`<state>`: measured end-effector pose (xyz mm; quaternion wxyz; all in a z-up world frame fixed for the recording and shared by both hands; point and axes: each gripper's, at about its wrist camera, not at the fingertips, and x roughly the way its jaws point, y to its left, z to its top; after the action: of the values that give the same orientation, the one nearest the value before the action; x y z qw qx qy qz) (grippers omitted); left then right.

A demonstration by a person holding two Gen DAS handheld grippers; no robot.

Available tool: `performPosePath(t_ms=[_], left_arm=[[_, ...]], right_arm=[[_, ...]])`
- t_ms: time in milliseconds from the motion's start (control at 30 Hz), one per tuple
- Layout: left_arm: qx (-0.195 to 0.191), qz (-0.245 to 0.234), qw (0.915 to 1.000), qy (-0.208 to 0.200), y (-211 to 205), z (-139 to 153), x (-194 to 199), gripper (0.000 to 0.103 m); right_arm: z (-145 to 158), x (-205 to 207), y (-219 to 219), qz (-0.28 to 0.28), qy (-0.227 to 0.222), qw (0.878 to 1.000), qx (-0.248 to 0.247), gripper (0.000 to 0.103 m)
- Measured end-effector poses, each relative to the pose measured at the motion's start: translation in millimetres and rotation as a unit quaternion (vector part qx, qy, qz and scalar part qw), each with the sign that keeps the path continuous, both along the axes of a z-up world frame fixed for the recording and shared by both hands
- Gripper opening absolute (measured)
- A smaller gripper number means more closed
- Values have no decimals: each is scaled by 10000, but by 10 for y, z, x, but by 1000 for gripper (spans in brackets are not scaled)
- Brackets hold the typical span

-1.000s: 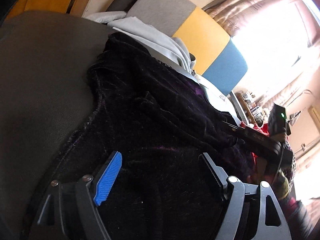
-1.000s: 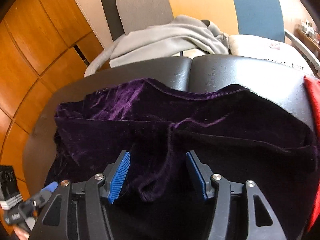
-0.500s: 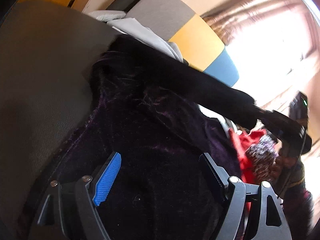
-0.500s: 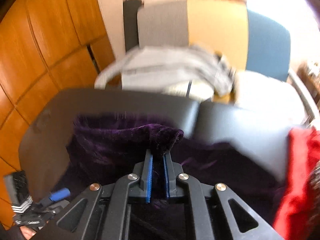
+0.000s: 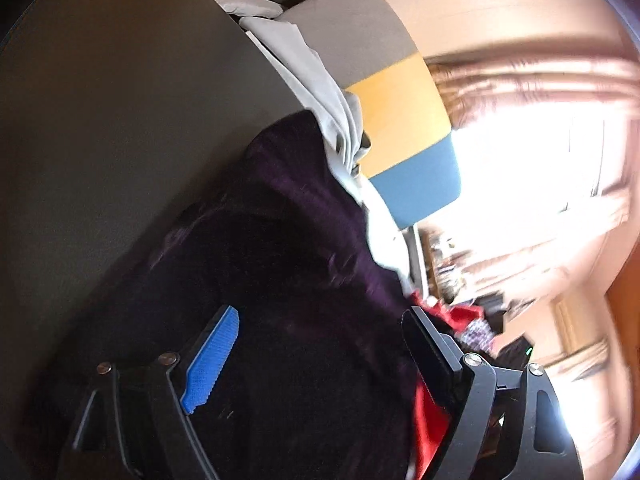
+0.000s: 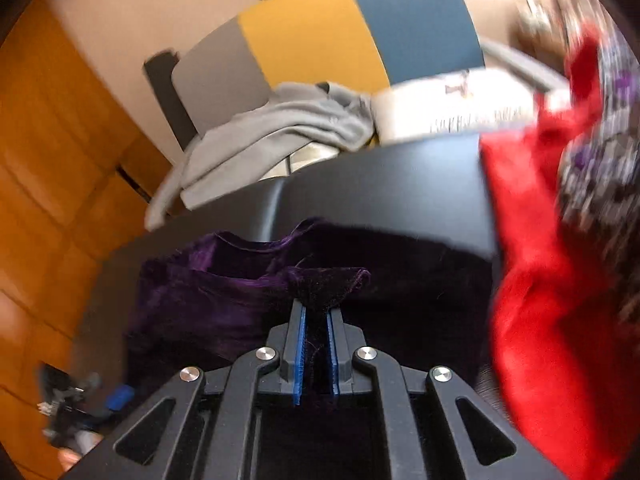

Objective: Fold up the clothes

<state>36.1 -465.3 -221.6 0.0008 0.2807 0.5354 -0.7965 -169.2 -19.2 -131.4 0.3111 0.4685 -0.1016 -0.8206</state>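
Note:
A dark purple velvet garment (image 5: 288, 264) lies rumpled on the black cushioned surface (image 5: 104, 128). My left gripper (image 5: 320, 344) hovers just over it with its jaws wide and still opening; cloth lies below the gap, and the pads do not press on it. My right gripper (image 6: 316, 316) is shut on a bunched fold of the same velvet garment (image 6: 328, 280) and holds it lifted above the rest of the cloth (image 6: 192, 300). In that view the black surface (image 6: 380, 188) stretches behind the raised fold.
A red cloth (image 6: 536, 264) and a patterned one (image 6: 600, 168) lie at the right edge. A grey sweatshirt (image 6: 272, 128) and white fabric (image 6: 452, 104) rest on a grey, yellow and blue seat back (image 6: 320, 40). Wooden panels (image 6: 52, 168) stand at the left.
My right gripper closed on a fold of the velvet garment and carried it up and to the right. The left gripper rolled and shifted a little over the cloth.

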Motion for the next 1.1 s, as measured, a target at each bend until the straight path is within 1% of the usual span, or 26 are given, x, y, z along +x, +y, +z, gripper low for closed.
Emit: performPosePath(t_ms=[67, 133, 200, 233, 300, 367, 433, 533, 600, 633, 667, 700, 767, 800, 900, 1000, 1100], left_arm=[[221, -40, 9997, 101, -34, 47, -93, 84], [493, -95, 9983, 308, -11, 115, -186, 84], [734, -269, 9945, 699, 64, 225, -240, 84], [804, -403, 9922, 867, 127, 277, -264, 84], [686, -594, 9913, 949, 240, 340, -309, 86], [570, -704, 9923, 849, 339, 321, -413, 86], [714, -613, 9928, 739, 310, 242, -522, 86], [830, -230, 9945, 601, 190, 93, -646, 87], [871, 13, 9955, 368, 125, -43, -732, 87], [887, 158, 9954, 337, 65, -81, -714, 87], [904, 302, 9950, 306, 5, -118, -695, 84], [919, 440, 9944, 281, -49, -151, -675, 84], [860, 645, 9937, 306, -105, -128, -578, 87], [797, 739, 9936, 306, -146, -112, -511, 88], [547, 775, 9952, 245, -205, -64, -349, 90], [579, 768, 9951, 215, -247, -79, -240, 92], [735, 820, 9936, 257, -257, -103, -211, 92]], right_arm=[[147, 12, -163, 271, 177, 9994, -128, 8], [378, 42, -415, 617, 411, 9970, -223, 8], [651, 64, -676, 922, 658, 9929, -365, 8], [785, 65, -793, 1029, 750, 9907, -474, 8], [1053, 71, -920, 1159, 932, 9865, -683, 8], [1333, 68, -1021, 1273, 1115, 9817, -874, 8], [1606, 75, -1102, 1372, 1303, 9765, -1035, 8], [1911, 113, -1186, 1464, 1576, 9707, -1072, 8], [1999, 139, -1206, 1504, 1640, 9688, -1087, 8], [2026, 154, -1204, 1522, 1656, 9682, -1099, 8], [2026, 171, -1198, 1521, 1692, 9679, -1069, 8], [1987, 180, -1172, 1502, 1691, 9685, -1042, 8], [1888, 197, -1100, 1444, 1656, 9705, -989, 8], [1777, 201, -1032, 1380, 1574, 9732, -948, 8], [1413, 211, -816, 1175, 1299, 9811, -819, 8], [808, 156, -538, 794, 714, 9927, -559, 8], [229, 82, -265, 413, 116, 9983, -386, 8]])
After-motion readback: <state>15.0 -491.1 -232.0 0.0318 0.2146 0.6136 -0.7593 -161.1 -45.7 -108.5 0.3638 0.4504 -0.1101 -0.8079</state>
